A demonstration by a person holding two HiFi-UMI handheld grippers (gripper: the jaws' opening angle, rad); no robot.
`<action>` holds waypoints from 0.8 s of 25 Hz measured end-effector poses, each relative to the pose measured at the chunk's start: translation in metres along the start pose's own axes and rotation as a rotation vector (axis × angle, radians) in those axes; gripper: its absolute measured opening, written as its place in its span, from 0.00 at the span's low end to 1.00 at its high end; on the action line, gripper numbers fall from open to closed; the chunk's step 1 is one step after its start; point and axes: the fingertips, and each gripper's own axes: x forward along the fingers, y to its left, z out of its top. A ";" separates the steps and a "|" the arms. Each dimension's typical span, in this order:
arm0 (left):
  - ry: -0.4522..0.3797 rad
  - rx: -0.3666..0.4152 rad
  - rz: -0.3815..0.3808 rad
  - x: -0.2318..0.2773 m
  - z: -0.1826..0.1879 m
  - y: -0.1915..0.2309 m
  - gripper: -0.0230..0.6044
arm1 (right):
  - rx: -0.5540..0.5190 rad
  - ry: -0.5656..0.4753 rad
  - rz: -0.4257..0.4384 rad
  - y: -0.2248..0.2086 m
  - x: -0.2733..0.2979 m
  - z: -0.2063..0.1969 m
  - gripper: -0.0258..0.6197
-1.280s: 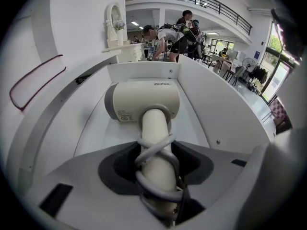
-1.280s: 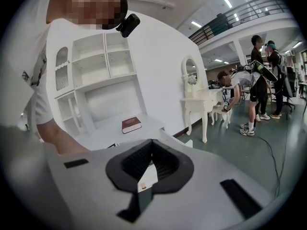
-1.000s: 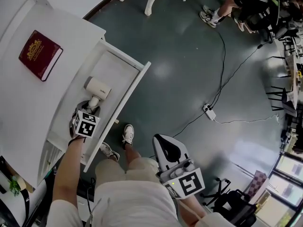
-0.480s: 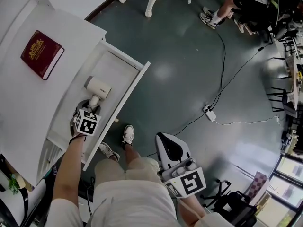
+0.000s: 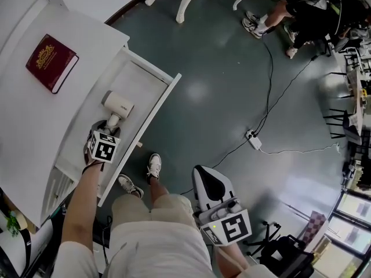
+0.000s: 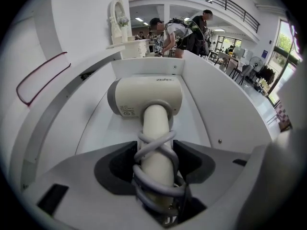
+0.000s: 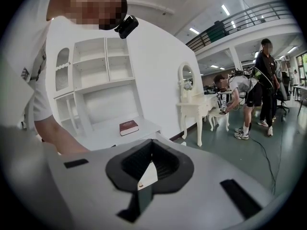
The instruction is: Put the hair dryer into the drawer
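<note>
The cream hair dryer [image 5: 117,104] lies in the open white drawer [image 5: 157,104], its grey cord wound round the handle. My left gripper [image 5: 110,130] reaches down over the handle end. In the left gripper view the dryer [image 6: 146,97] points away, and the handle sits between the dark pads [image 6: 120,164] of the left gripper [image 6: 156,163]. The jaws have just been opening and stand close beside the cord loops without squeezing. My right gripper [image 5: 204,177] hangs over the floor by my legs, shut and empty. In its own view the right gripper [image 7: 148,174] shows the pads together.
A dark red book [image 5: 51,62] lies on the white cabinet top [image 5: 29,126] left of the drawer. My feet [image 5: 153,167] stand by the drawer front. A power strip [image 5: 253,138] with cables lies on the grey floor. People [image 5: 272,7] and a white dressing table [image 7: 196,107] are farther off.
The left gripper stays at the dryer's handle, with the dryer resting in the drawer throughout. The right gripper has drifted slightly lower in the picture as the view shifted.
</note>
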 end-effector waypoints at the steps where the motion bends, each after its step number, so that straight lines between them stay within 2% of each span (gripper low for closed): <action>1: -0.004 -0.018 0.001 -0.001 -0.001 0.001 0.41 | 0.000 -0.001 -0.007 0.000 -0.003 -0.001 0.06; 3: -0.014 -0.034 -0.001 -0.001 -0.001 0.002 0.44 | 0.001 -0.003 -0.019 -0.001 -0.009 -0.003 0.06; 8: -0.009 -0.007 -0.032 0.001 -0.002 -0.005 0.54 | 0.003 -0.016 -0.049 0.002 -0.025 -0.004 0.06; 11: -0.064 -0.031 -0.002 -0.004 0.003 0.002 0.70 | -0.003 -0.030 -0.063 0.006 -0.035 -0.004 0.06; 12: -0.078 -0.032 0.012 -0.008 0.003 0.003 0.72 | -0.005 -0.035 -0.067 0.008 -0.038 -0.003 0.06; 20: -0.150 -0.057 0.050 -0.051 -0.010 0.012 0.74 | -0.030 -0.072 -0.051 0.040 -0.050 0.005 0.06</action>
